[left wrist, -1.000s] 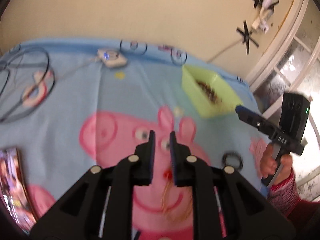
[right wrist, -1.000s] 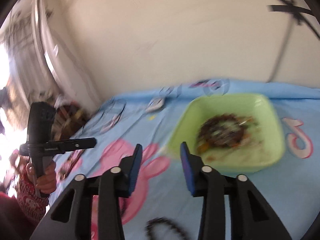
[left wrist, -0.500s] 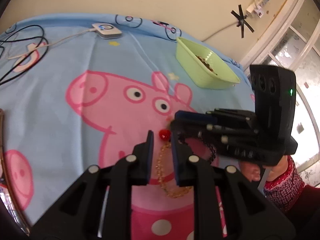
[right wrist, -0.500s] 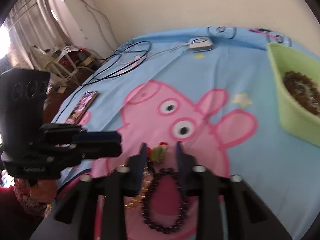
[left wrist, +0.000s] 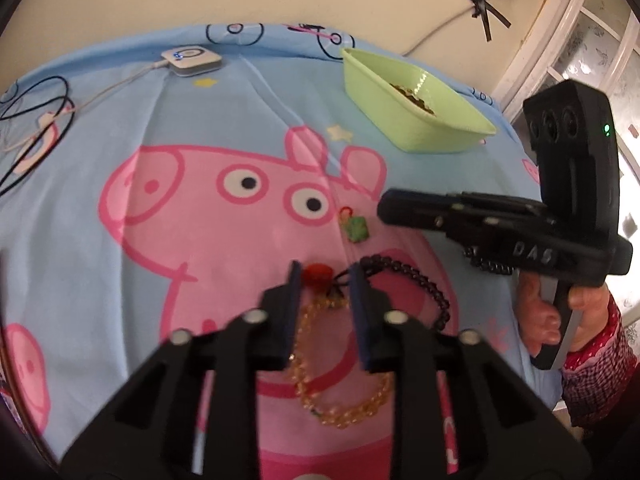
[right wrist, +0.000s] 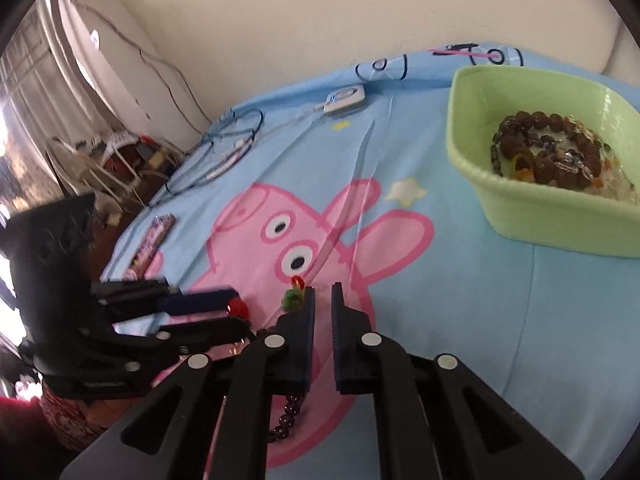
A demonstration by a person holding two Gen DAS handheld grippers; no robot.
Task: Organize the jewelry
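Note:
An amber bead necklace (left wrist: 344, 408) with a red bead (left wrist: 318, 274) lies on the Peppa Pig cloth. My left gripper (left wrist: 325, 276) is open, its fingers either side of the necklace's top end. A black bead bracelet (left wrist: 420, 284) lies just to the right, partly under my right gripper (right wrist: 322, 300), which is narrowly open and empty above it; the bracelet also shows in the right wrist view (right wrist: 286, 420). A small green charm with a red loop (left wrist: 356, 230) lies beyond; it also shows in the right wrist view (right wrist: 294, 294). A green tub (right wrist: 540, 200) at the far right holds several beaded pieces.
A white charger puck (left wrist: 192, 60) with its cable and black wires (left wrist: 36, 128) lie at the far left of the cloth. A phone (right wrist: 152, 246) lies near the cloth's left edge. The wall runs behind the bed.
Both grippers have come down from near the tub to the jewelry in the middle of the cloth. The left gripper has opened wider around the necklace's red bead end.

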